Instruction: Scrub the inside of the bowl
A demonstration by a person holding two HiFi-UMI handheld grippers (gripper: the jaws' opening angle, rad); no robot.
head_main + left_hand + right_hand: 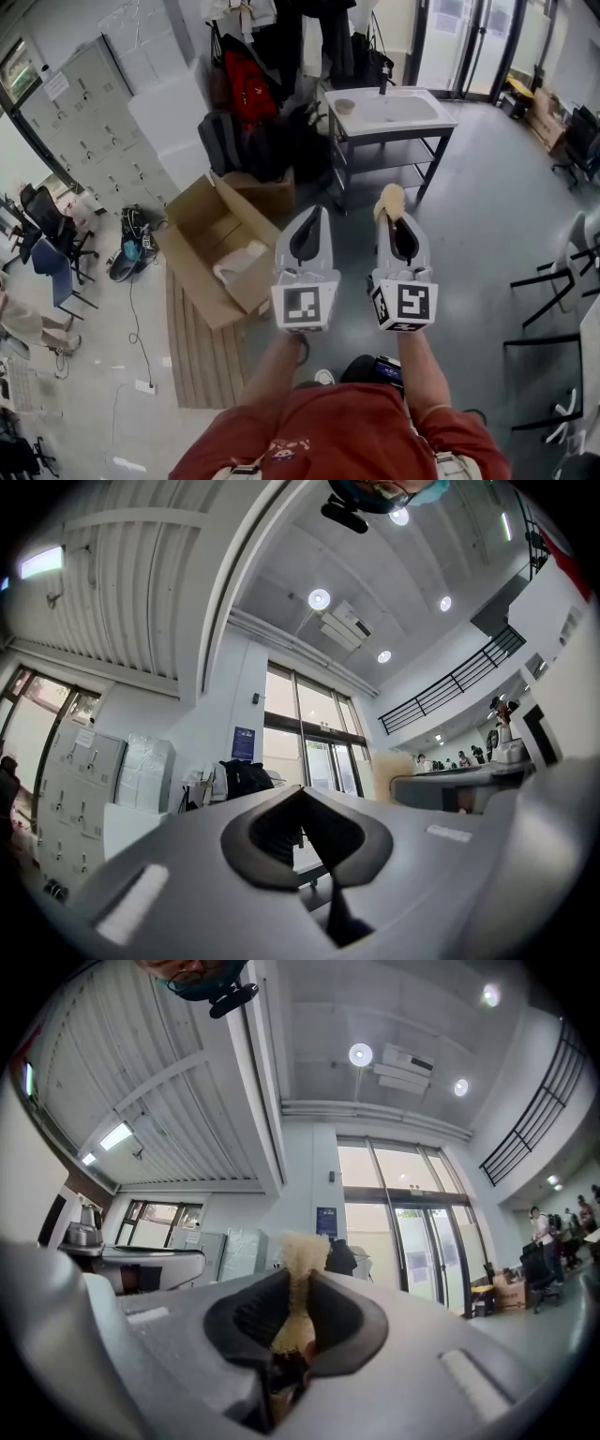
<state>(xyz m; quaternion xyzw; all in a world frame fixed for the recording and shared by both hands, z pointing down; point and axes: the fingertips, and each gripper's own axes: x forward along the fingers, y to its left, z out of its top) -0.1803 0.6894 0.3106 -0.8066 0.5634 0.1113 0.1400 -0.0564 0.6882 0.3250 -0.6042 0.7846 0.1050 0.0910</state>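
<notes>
In the head view a person in a red shirt holds both grippers out over the floor, pointing toward a white sink (403, 113) on a dark stand. A small pale bowl (345, 106) sits on the sink's left end, well ahead of both grippers. My left gripper (314, 216) is shut with nothing in it; its dark pads (281, 832) meet in the left gripper view. My right gripper (395, 221) is shut on a tan scrubbing sponge (389, 199). The sponge (300, 1252) sticks up between that gripper's pads in the right gripper view.
An open cardboard box (220, 246) lies on the floor left of the grippers, next to a striped rug (202, 349). Bags and a red backpack (248, 86) pile up left of the sink. Grey lockers (84, 122) line the left wall. Chairs (562, 272) stand at the right.
</notes>
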